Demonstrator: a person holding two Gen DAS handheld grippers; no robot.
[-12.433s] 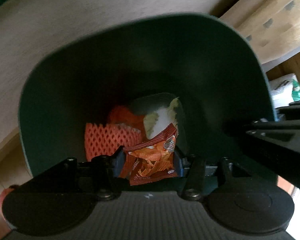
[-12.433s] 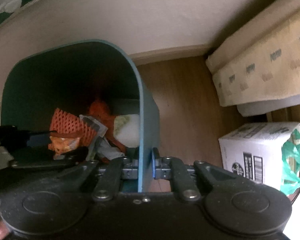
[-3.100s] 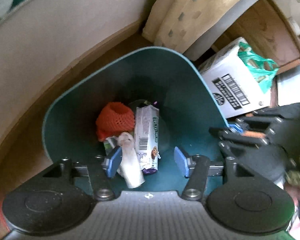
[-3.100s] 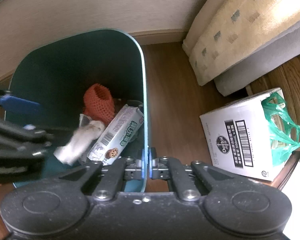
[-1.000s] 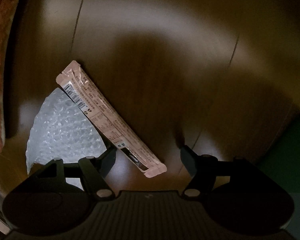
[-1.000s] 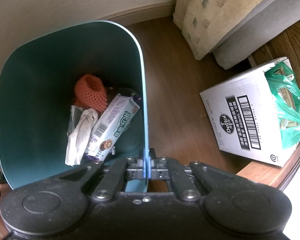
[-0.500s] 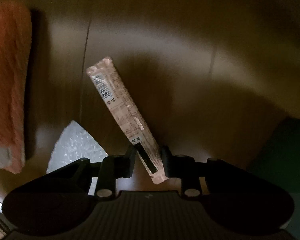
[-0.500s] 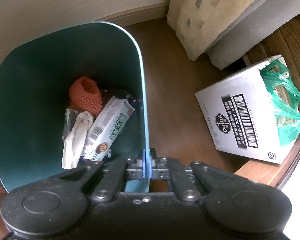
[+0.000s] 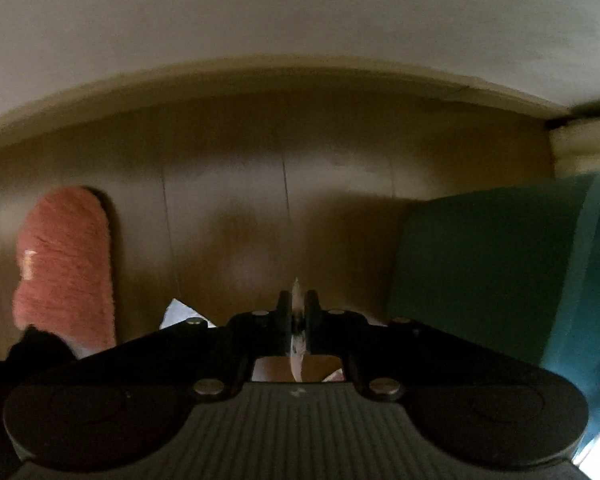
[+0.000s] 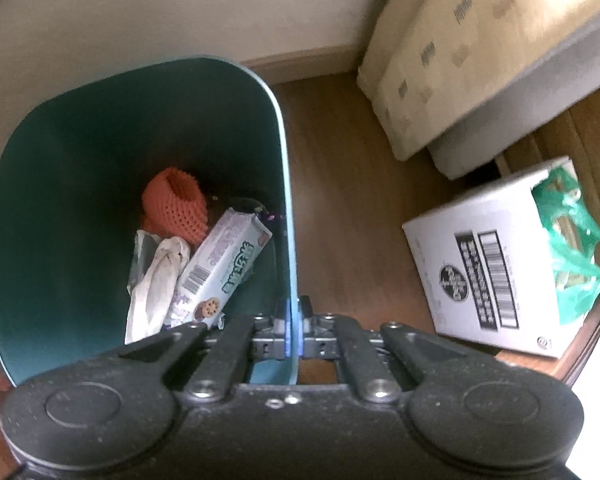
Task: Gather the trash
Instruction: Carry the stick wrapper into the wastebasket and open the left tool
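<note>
My left gripper is shut on a thin pink snack wrapper, seen edge-on between the jaws and lifted off the wooden floor. The teal trash bin stands to its right. My right gripper is shut on the bin's right rim. Inside the bin lie an orange foam net, a cookie box and a crumpled white tissue.
A piece of clear bubble wrap lies on the floor left of my left gripper, beside a pink fuzzy slipper. A white cardboard box with a green bag and a beige cushion sit right of the bin. A wall runs behind.
My left gripper closed on the pink wrapper and lifted it off the floor, tilting up toward the wall. The right gripper still holds the bin rim.
</note>
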